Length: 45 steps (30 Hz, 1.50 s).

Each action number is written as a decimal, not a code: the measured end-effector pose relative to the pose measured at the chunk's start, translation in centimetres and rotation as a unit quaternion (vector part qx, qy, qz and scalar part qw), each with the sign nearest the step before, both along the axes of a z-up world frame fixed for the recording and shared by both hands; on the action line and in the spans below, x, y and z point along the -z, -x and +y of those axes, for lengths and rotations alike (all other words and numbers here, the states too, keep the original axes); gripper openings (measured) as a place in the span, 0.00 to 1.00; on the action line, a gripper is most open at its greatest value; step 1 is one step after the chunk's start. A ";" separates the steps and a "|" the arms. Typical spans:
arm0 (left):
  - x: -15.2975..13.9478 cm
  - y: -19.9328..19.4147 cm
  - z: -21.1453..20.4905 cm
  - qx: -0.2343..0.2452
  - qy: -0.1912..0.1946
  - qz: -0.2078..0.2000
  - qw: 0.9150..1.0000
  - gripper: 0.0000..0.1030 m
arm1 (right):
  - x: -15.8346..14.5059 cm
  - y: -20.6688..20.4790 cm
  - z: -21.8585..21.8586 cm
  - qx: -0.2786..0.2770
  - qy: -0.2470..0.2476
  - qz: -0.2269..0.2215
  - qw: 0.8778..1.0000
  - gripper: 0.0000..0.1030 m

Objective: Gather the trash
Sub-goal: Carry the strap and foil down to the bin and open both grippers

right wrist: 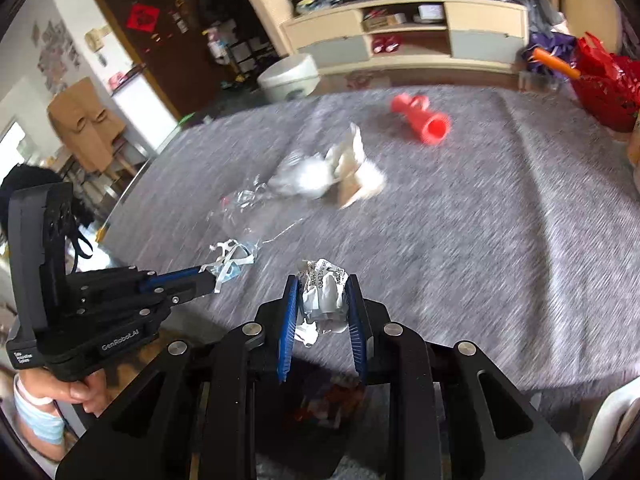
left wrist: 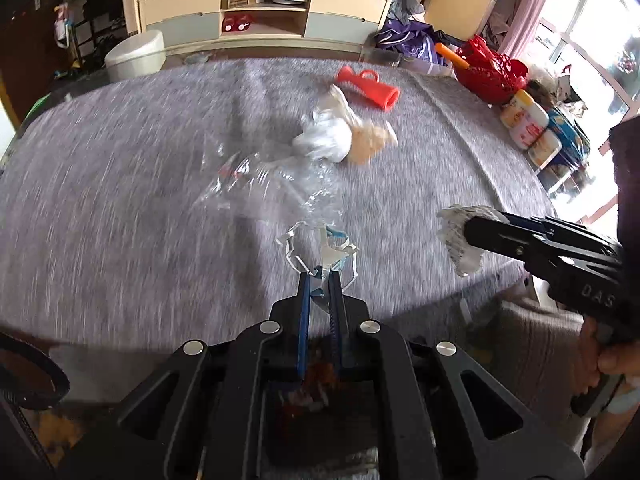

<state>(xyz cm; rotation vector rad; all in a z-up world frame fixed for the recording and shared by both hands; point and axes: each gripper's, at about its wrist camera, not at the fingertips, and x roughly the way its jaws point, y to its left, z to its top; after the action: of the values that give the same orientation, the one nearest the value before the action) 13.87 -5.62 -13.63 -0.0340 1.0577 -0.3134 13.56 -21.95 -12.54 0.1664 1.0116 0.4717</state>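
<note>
My left gripper [left wrist: 320, 276] is shut on a crumpled blue and white face mask [left wrist: 332, 248], whose straps curl out past the fingertips above the near edge of the grey-clothed table [left wrist: 120, 200]. To its right my right gripper [left wrist: 468, 232] holds a ball of crumpled printed paper [left wrist: 456, 240]. In the right wrist view that paper [right wrist: 324, 296] sits squeezed between the blue pads of the right gripper [right wrist: 322, 280], and the left gripper [right wrist: 212, 278] reaches in from the left with the mask [right wrist: 232, 260]. On the table lie clear plastic wrap [left wrist: 256, 184], a white plastic bag [left wrist: 328, 136] and a beige wad [left wrist: 372, 142].
A red plastic tube with a handle [left wrist: 368, 88] lies toward the table's far side. A red basket [left wrist: 488, 68] and food packages [left wrist: 528, 124] crowd the right edge. Beyond the table stand a white stool [left wrist: 136, 56] and a low cabinet [left wrist: 264, 12]. A hand [right wrist: 84, 392] grips the left tool.
</note>
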 end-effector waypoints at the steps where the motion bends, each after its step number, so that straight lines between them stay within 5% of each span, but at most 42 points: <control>1: 0.3 1.2 0.5 -0.004 0.003 0.004 1.000 0.03 | 0.5 0.8 0.6 -0.013 -0.001 0.006 1.000 0.24; 13: 3.4 7.2 1.0 -0.005 0.005 0.034 0.999 0.03 | 5.4 4.8 3.7 -0.057 0.004 0.071 0.996 0.24; 30: 11.0 7.8 1.4 -0.006 0.004 0.130 0.991 0.03 | 10.5 4.8 5.2 -0.052 0.036 0.127 0.990 0.24; 37: 11.5 7.7 2.3 -0.017 0.005 0.140 0.990 0.06 | 10.9 4.7 5.8 -0.050 0.044 0.131 0.989 0.27; 45: 11.0 7.6 2.6 -0.028 0.002 0.139 0.990 0.17 | 10.7 4.0 5.6 -0.036 0.045 0.127 0.990 0.46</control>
<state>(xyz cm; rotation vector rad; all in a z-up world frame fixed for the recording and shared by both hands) 6.30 -3.02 -24.64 -0.1135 1.3301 -0.2641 9.61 -16.39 -23.22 0.1109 1.2898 0.4773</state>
